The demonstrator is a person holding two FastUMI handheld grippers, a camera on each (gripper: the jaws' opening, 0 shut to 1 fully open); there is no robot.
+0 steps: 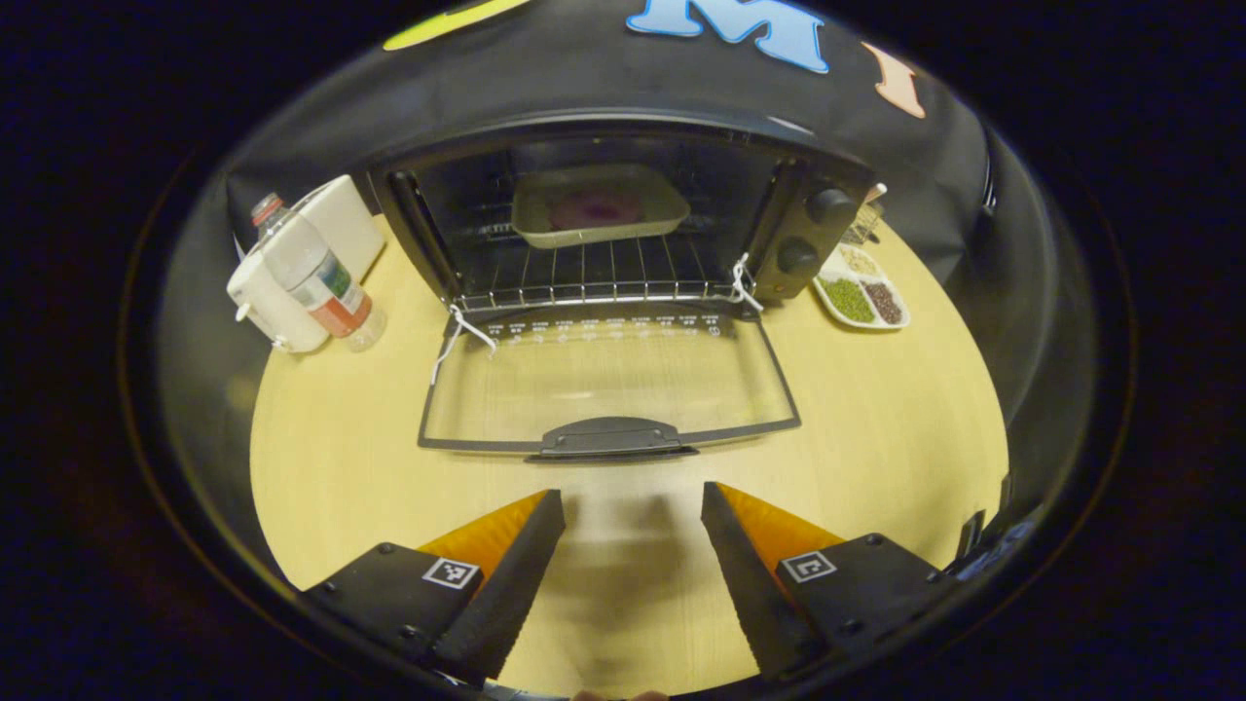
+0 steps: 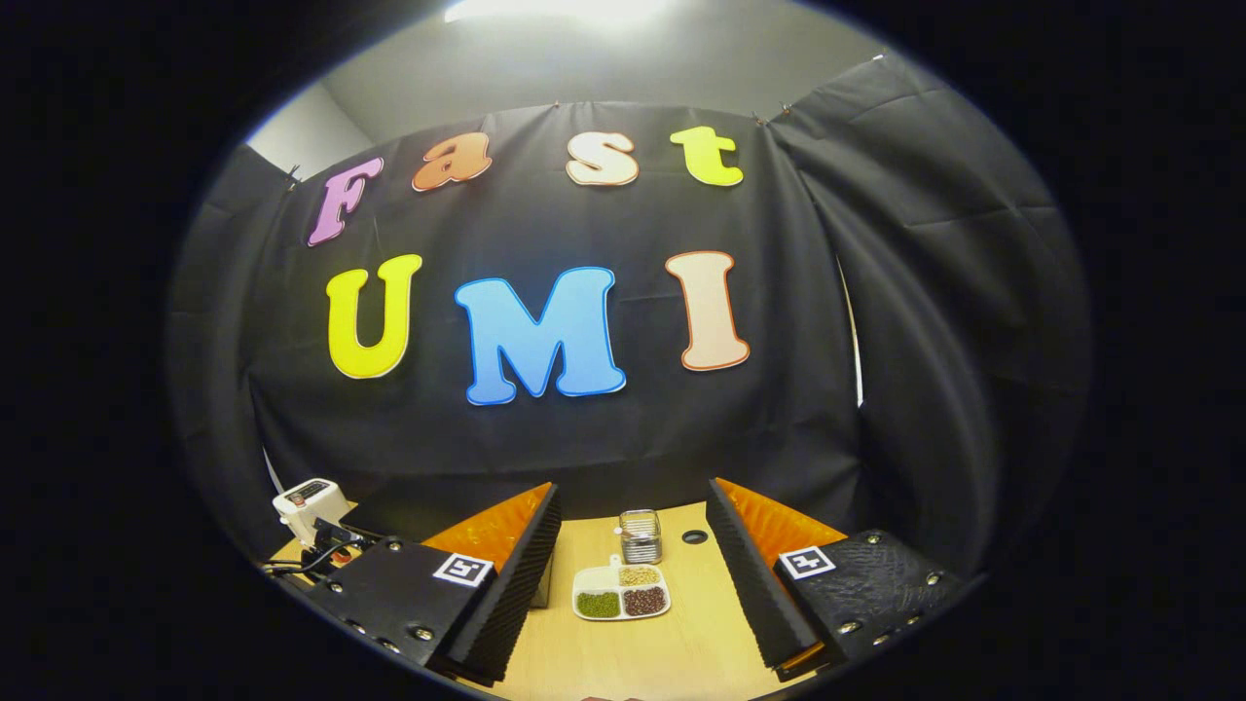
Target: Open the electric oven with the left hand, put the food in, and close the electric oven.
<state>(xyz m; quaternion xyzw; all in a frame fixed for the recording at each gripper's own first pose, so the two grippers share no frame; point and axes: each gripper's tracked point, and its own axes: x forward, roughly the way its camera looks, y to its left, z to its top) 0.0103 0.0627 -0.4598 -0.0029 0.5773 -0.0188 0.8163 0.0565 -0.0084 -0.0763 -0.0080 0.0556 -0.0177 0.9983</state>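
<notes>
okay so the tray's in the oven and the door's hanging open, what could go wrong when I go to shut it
The left gripper must catch the door handle, which lies low near the table; its fingers might scrape the wood. The white strings at the hinges might snag. A hard swing could jolt the tray on the rack.

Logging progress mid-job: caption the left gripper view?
Open claw faces the oven's lowered door; food tray on the rack.

Right tool [image 2: 633, 574] spread wide — divided dish [image 2: 620, 592] between fingers.
</notes>
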